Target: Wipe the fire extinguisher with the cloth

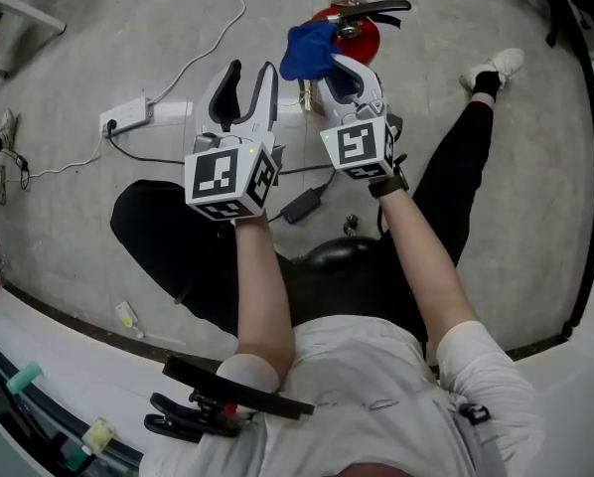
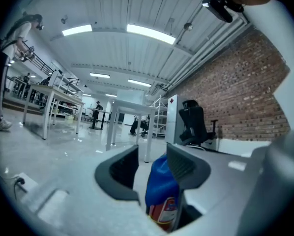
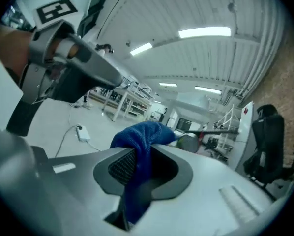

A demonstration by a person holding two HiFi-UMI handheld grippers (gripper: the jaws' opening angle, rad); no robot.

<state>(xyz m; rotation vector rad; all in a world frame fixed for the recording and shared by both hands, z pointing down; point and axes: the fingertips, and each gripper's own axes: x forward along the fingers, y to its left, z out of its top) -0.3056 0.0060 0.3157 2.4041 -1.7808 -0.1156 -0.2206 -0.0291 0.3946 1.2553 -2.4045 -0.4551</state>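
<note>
The left gripper (image 1: 250,76) hovers with its jaws wide apart, gripping nothing. Just right of it, the right gripper (image 1: 339,73) has its jaws clamped on the blue cloth (image 1: 305,50), right by the red fire extinguisher (image 1: 367,36) on the far floor (image 1: 98,38). Contact is unclear, and the wiping likely all remains.

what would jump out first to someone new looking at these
The bright blue cloth stands out at top centre of the head view, pinched in the right gripper right beside the red fire extinguisher standing on the grey floor. Next to it the left gripper is held with its jaws apart and nothing in them.
</note>
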